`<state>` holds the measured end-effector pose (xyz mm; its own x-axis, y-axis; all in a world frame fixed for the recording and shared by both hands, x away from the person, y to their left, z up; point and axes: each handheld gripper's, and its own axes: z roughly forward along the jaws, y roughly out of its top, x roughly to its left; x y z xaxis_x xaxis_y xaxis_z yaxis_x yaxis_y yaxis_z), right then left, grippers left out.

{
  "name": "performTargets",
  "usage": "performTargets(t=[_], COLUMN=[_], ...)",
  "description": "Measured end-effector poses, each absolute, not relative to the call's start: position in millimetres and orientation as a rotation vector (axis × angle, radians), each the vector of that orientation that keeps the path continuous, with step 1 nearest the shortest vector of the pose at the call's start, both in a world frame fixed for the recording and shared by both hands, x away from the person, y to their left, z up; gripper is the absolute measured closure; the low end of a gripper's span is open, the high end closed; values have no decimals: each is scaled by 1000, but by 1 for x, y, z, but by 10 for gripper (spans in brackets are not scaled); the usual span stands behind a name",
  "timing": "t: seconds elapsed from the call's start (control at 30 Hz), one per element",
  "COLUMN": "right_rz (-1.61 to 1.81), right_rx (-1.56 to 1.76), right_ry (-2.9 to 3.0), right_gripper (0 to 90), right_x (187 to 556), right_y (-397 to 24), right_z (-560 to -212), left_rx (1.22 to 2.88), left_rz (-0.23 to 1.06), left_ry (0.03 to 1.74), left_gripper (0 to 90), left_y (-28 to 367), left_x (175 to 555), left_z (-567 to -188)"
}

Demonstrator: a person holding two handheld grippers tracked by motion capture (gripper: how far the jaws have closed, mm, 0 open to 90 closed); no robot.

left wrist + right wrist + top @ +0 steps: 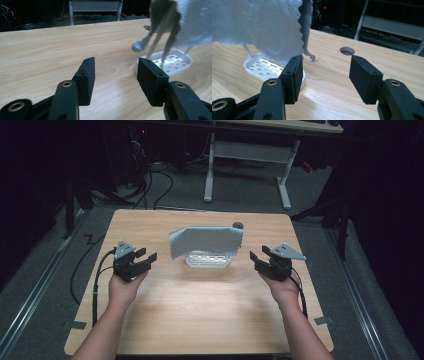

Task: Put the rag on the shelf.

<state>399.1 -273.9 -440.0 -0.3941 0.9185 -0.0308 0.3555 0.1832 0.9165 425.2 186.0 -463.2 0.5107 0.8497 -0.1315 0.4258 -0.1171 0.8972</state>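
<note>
Flanking a small white rack (209,260) at mid-table, both hands sit back from it, one on each side, with a grey-blue cloth (206,241) draped over the rack's upright wires. Left gripper (145,257) has its jaws spread wide with nothing between them; in the left gripper view only bare wooden table (50,47) shows in the gap, the rack's slotted base (172,61) and thin prongs (160,40) lying off to one side. Right gripper (258,258) is likewise spread and empty, its jaws turned inward toward the rack; the right gripper view has the cloth's pinked edge (300,37) hanging close ahead of one jaw, not touching it as far as I can tell. Cloth hangs like a tent, one flap lifted toward the left side in the high view, lower hem clear of the tabletop; the wires hold it up, which reads as airing or drying. Round cable hole (347,51) in the table beyond the rack. Symmetric, drawn-apart hand positions suggest a two-cornered hold on the cloth, either just let go or about to be taken; which, I cannot tell.
</note>
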Motion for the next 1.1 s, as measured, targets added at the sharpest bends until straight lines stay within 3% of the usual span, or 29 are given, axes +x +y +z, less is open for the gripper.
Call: performTargets(t=[0.37, 0.6, 0.83, 1.1], right_rz=[1165, 1104, 1078, 1061], right_rx=[1168, 1182, 1233, 1278], right_ry=[1918, 2012, 2042, 2069], right_gripper=[370, 347, 366, 358], right_x=[350, 306, 272, 277], right_y=[-272, -260, -257, -266], right_z=[-446, -481, -517, -524], left_rx=[1815, 1909, 2106, 2075], left_rz=[410, 222, 225, 273], left_ry=[1052, 1033, 911, 897], left_gripper=[444, 423, 394, 391], left_y=[187, 151, 119, 118], left_x=[366, 323, 288, 287], left_z=[-483, -510, -529, -528])
